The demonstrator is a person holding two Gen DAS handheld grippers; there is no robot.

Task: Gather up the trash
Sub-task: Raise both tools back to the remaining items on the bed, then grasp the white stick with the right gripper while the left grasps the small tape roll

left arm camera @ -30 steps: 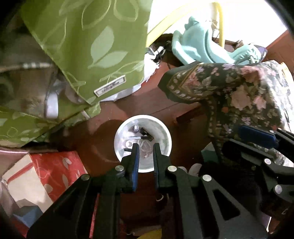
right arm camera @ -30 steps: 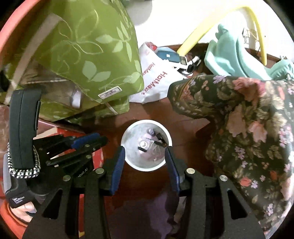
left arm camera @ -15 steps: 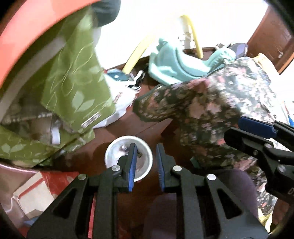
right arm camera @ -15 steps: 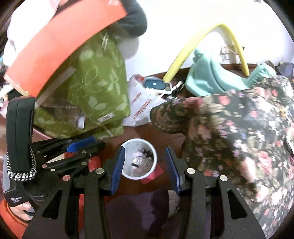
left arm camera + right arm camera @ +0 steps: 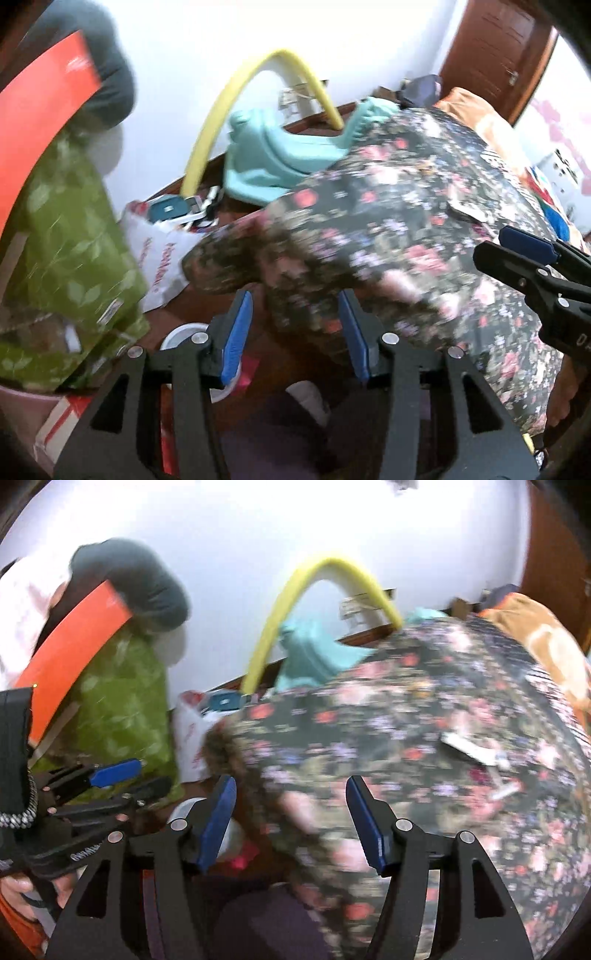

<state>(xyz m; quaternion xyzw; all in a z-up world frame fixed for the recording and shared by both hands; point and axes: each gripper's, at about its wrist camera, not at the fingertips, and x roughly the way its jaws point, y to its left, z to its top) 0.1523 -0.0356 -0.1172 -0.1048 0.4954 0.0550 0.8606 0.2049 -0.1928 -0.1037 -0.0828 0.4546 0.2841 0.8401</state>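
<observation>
A white cup [image 5: 181, 334] holding small scraps stands on the dark wood floor, mostly hidden behind my left gripper's left finger; it also peeks out in the right wrist view [image 5: 186, 808]. My left gripper [image 5: 293, 334] is open and empty, raised above the floor. My right gripper [image 5: 291, 821] is open and empty, over the flowered bedspread [image 5: 424, 746]. White scraps of litter [image 5: 467, 747] lie on that bedspread; they also show in the left wrist view [image 5: 463, 214]. Both views are blurred.
A green leaf-print cloth [image 5: 74, 236] hangs at the left. A white plastic bag [image 5: 162, 254], a yellow hose [image 5: 240, 85] and a teal plastic seat [image 5: 280, 155] lie by the white wall. A brown door [image 5: 495, 51] is at the far right.
Both grippers have lifted and tilted up from the cup toward the bed and wall. The left gripper's jaws have opened from nearly closed to wide. The cup now sits low at the left.
</observation>
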